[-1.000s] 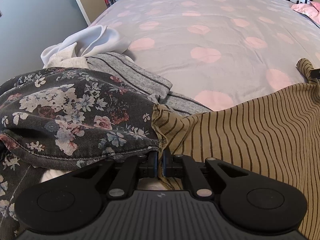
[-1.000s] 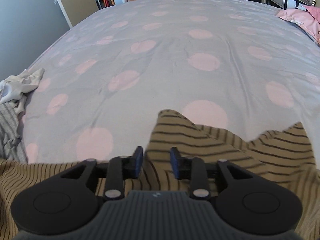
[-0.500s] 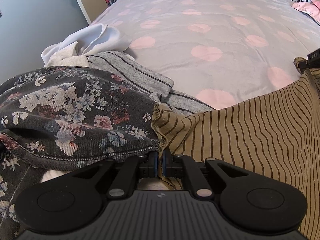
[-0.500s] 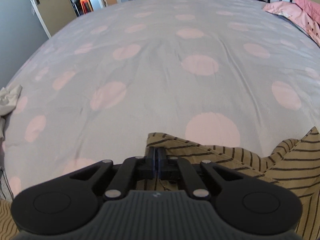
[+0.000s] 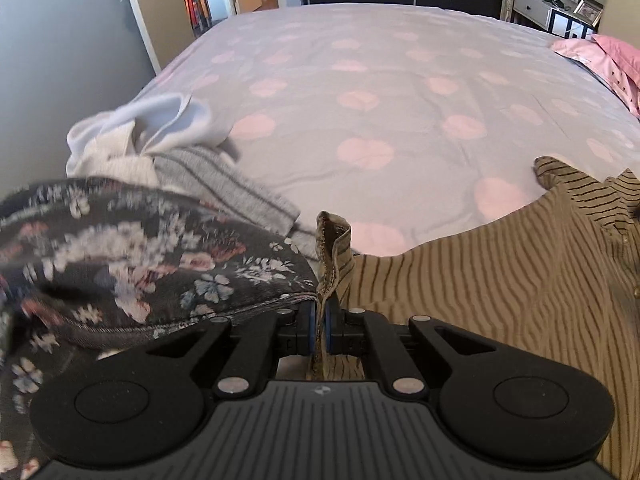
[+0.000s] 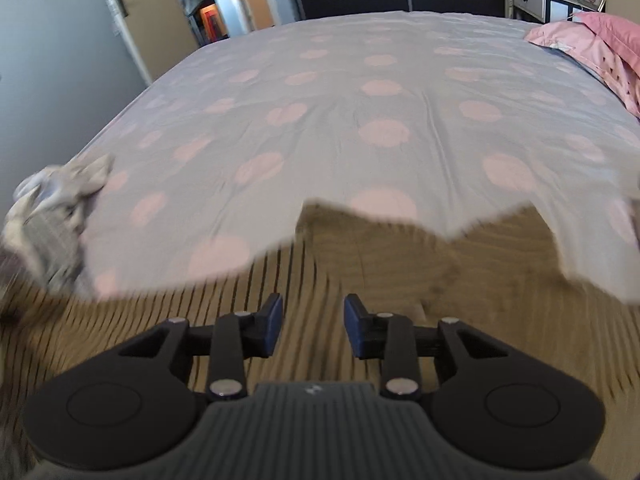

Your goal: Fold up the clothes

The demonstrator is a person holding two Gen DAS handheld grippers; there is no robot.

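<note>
The bed (image 5: 400, 92) is the biggest thing here, and its grey cover with pink dots fills most of both views. Pink pillows (image 6: 600, 48) lie at its far right corner. On the near part of the bed my striped tan shirt (image 5: 500, 280) is spread out, and its far edge makes an uneven line over the cover. In the right wrist view the same shirt (image 6: 400, 272) is blurred, and it lies under and in front of my right tool.

At the left of the shirt there is a pile of other clothes. A dark floral garment (image 5: 140, 272) is the nearest, and it touches the shirt beside my left tool. Behind it lies a grey striped garment (image 5: 224, 184), and behind that a white garment (image 5: 160, 120), crumpled at the left edge of the bed.

My left tool (image 5: 319, 328) is pressed together and it pinches an edge of the striped tan shirt; a small fold of the cloth stands up just above the blue pads. My right tool (image 6: 313, 328) has its jaws opening, with a clear gap, and no cloth is between them.
</note>
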